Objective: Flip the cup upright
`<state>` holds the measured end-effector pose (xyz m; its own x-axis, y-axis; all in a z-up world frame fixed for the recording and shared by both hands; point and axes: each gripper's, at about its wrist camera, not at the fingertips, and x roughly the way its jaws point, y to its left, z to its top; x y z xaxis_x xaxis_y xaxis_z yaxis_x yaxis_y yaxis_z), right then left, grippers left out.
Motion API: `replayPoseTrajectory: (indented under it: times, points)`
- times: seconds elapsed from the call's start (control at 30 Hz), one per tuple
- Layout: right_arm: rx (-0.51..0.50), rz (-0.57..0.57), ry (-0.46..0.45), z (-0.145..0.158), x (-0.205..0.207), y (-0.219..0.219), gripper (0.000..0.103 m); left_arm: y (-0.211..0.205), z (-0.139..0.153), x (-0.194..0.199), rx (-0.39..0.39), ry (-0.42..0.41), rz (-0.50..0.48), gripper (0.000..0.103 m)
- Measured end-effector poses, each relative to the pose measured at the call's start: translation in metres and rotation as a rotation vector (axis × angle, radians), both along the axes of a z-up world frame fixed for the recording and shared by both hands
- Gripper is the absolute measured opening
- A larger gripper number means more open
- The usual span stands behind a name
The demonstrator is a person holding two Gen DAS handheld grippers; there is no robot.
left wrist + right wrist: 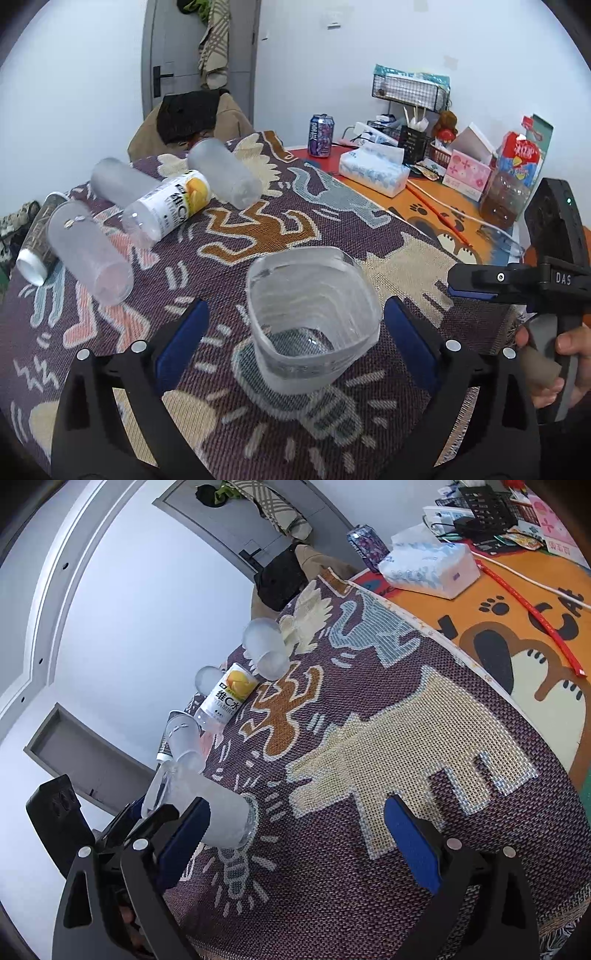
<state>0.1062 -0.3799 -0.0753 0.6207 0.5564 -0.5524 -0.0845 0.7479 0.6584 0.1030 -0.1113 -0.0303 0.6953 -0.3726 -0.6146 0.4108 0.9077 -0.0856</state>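
A clear, squarish plastic cup (312, 321) stands upright on the patterned cloth (258, 236), mouth up. My left gripper (295, 345) is open, its blue pads on either side of the cup and apart from it. The same cup shows at the lower left of the right wrist view (218, 814). My right gripper (295, 842) is open and empty over the cloth, to the right of the cup; it also shows at the right edge of the left wrist view (517, 284).
Several frosted cups (88, 251) and a yellow-labelled bottle (168, 210) lie on their sides at the cloth's far left. A tissue pack (373, 171), a drink can (320, 136), boxes and a wire rack stand on the orange mat at the back right.
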Motion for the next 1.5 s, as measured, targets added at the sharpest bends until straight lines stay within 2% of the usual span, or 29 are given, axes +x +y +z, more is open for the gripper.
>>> replayPoseTrajectory:
  times: [0.23, 0.4, 0.7, 0.87, 1.07, 1.5]
  points:
    - [-0.053, 0.026, -0.057, 0.019, -0.008, 0.012, 0.096, 0.017, 0.019, -0.023, -0.012, -0.015, 0.043, 0.097]
    - [-0.134, 0.046, -0.114, 0.035, -0.017, 0.025, 0.095, 0.033, 0.030, -0.040, -0.023, -0.032, 0.099, 0.097]
    - [-0.280, 0.114, -0.234, 0.057, -0.044, 0.060, 0.096, 0.059, 0.037, -0.076, -0.031, -0.081, 0.193, 0.097]
    - [-0.340, 0.120, -0.269, 0.063, -0.057, 0.073, 0.096, 0.074, 0.037, -0.090, -0.019, -0.098, 0.247, 0.097]
    - [-0.377, 0.127, -0.291, 0.062, -0.073, 0.081, 0.095, 0.088, 0.036, -0.107, -0.030, -0.109, 0.300, 0.097]
    - [-0.389, 0.110, -0.329, 0.053, -0.101, 0.069, 0.095, 0.100, 0.033, -0.138, 0.025, -0.131, 0.403, 0.097]
